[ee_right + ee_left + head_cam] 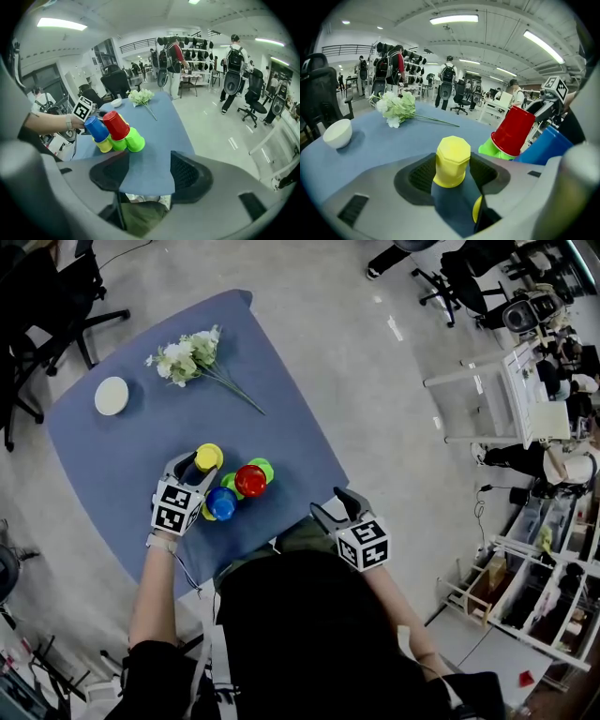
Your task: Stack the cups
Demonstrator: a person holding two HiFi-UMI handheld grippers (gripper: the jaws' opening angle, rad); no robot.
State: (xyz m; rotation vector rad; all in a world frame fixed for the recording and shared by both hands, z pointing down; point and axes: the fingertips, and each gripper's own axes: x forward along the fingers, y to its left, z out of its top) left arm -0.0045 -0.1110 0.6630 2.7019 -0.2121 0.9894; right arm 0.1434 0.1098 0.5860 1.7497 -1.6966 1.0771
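Observation:
Upside-down cups form a small pyramid on the blue table [122,456]. In the right gripper view, a blue cup [96,128] and a red cup [116,124] sit on a row made of a yellow cup [104,145] and two green cups [135,139]. A second yellow cup [452,161], also upside down, stands behind the pile [208,457]. My left gripper [453,174] is open around it at the fingertips [194,470]. Its pads show on both sides of the cup. My right gripper [150,176] is open and holds nothing. It hangs over the table's near right edge [333,505].
Artificial white flowers [192,357] and a white bowl [111,396] lie on the far part of the table. Office chairs [56,306] stand at the far left, and a white rack [506,395] is on the floor to the right. People stand in the background.

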